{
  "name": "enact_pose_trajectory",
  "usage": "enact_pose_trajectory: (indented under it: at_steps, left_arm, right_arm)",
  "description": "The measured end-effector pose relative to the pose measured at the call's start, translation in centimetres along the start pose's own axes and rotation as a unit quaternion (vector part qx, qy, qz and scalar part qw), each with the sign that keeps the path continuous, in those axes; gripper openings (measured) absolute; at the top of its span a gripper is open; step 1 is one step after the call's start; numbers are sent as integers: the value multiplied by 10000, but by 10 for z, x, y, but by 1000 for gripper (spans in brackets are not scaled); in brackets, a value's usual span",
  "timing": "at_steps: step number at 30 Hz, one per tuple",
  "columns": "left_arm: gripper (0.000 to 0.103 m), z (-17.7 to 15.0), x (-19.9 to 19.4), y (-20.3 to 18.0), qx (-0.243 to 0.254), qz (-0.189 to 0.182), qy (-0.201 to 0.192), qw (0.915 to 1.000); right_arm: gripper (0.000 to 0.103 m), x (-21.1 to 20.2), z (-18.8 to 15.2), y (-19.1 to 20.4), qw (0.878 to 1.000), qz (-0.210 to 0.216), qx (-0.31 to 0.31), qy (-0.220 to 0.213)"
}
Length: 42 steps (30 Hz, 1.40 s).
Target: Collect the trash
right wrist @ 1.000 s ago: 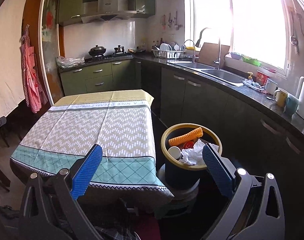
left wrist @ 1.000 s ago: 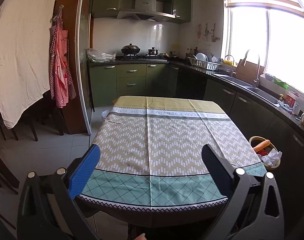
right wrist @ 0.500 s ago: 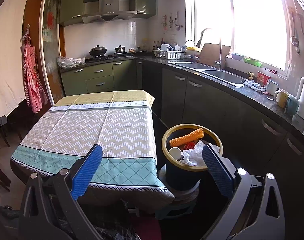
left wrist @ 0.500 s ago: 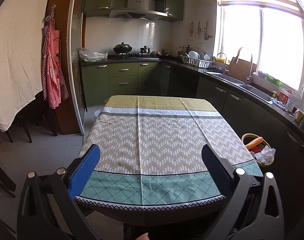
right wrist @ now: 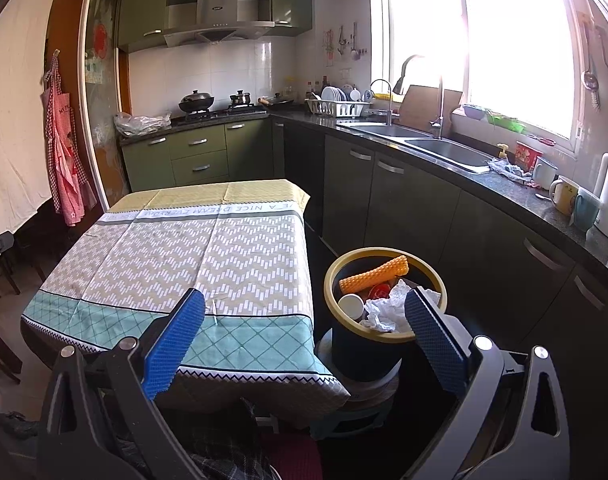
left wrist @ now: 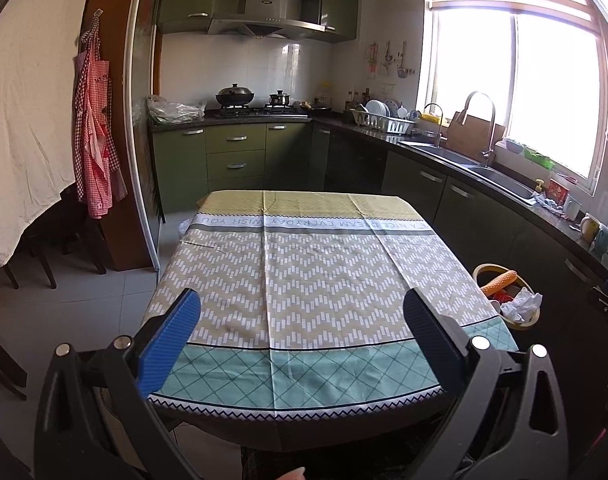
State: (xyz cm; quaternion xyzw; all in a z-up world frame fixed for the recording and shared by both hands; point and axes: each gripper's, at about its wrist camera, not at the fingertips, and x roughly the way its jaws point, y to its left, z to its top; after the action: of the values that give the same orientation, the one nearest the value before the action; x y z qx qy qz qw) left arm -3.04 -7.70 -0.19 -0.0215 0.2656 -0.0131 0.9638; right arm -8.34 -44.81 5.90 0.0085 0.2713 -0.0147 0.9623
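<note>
Trash sits in the dark round bin with a yellow rim (right wrist: 385,276), just right of the table draped in a patterned beige and teal cloth (left wrist: 304,280): orange ridged roll (right wrist: 373,276), white cup (right wrist: 351,305), crumpled white paper (right wrist: 387,312). Left gripper (left wrist: 302,332) and right gripper (right wrist: 304,332) both gape wide, holding nothing. Dark counter cabinets (right wrist: 403,200) stand right of the bin.

Trash (right wrist: 383,304) inside yellow-rimmed bin (right wrist: 367,344)

Left gripper (left wrist: 302,320) with blue fingers spread wide, holding nothing, above the near edge of a patterned tablecloth (left wrist: 304,280). A yellow-rimmed trash bin (left wrist: 507,300) sits right, holding crumpled paper (left wrist: 521,306).
</note>
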Motion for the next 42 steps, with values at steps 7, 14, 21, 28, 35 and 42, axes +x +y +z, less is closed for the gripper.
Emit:
enact_pose_trajectory:
  at_steps: [7, 14, 21, 28, 35, 42]
  left_arm:
    - [97, 0, 1, 0, 15, 54, 13, 10000]
    - [97, 0, 1, -2, 49, 78, 46, 9999]
    - [97, 0, 1, -1, 48, 90, 51, 9999]
    - [97, -2, 0, -1, 38, 70, 74, 9999]
    - [97, -2, 1, -4, 50, 68, 112, 9999]
    - [97, -3, 2, -5, 68, 71, 131, 9999]
  right_arm:
    - [99, 1, 0, 0, 10000, -14, -1, -1]
    - [99, 1, 0, -1, 10000, -18, 5, -1]
    - [99, 1, 1, -1, 10000, -30, 10, 2]
    - [99, 1, 1, -1, 10000, -32, 6, 7]
    - [99, 3, 1, -1, 10000, -46, 7, 11]
    - [99, 4, 1, -1, 10000, -61, 21, 18]
